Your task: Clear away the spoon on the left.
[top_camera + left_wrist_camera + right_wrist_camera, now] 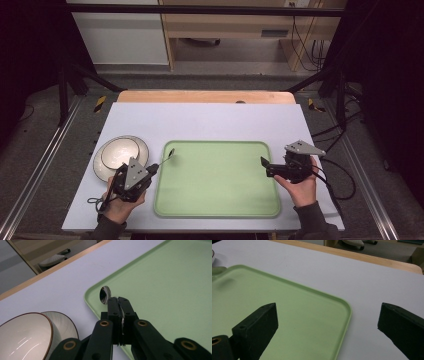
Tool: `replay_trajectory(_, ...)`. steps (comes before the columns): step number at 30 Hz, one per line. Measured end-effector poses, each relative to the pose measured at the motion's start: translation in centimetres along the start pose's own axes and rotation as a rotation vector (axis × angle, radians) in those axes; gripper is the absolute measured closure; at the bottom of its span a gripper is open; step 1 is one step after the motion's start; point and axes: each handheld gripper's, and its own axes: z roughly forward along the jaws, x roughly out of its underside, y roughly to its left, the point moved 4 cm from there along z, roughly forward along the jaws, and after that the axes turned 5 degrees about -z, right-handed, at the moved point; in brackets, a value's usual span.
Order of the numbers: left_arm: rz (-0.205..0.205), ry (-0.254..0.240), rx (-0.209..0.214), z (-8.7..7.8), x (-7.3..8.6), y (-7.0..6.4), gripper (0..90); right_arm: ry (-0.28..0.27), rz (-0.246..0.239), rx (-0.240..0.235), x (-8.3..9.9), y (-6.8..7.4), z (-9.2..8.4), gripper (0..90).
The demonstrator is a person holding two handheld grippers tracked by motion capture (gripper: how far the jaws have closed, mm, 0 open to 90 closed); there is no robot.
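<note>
Unlabelled green tray, gripped spoon

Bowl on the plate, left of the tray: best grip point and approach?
Take the bowl by its rim, from above, one jaw inside and one outside. It sits upright and open on the plate, and its wall looks thin, so the right gripper, open and free, suits; the left gripper is shut on the spoon.
</note>
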Motion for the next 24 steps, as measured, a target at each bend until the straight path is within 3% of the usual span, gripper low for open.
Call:
replay_trajectory(11, 0.043, 0.040, -0.002, 0.9, 0.5, -0.9, 89.0, 0.004, -0.003, 0.000, 0.0, 0.0, 0.0, 3.3)
replay_trajectory(24, 0.087, 0.049, -0.024, 1.1, 0.5, -1.6, 88.4, 0.005, -0.003, -0.002, 0.0, 0.0, 0.0, 3.3)
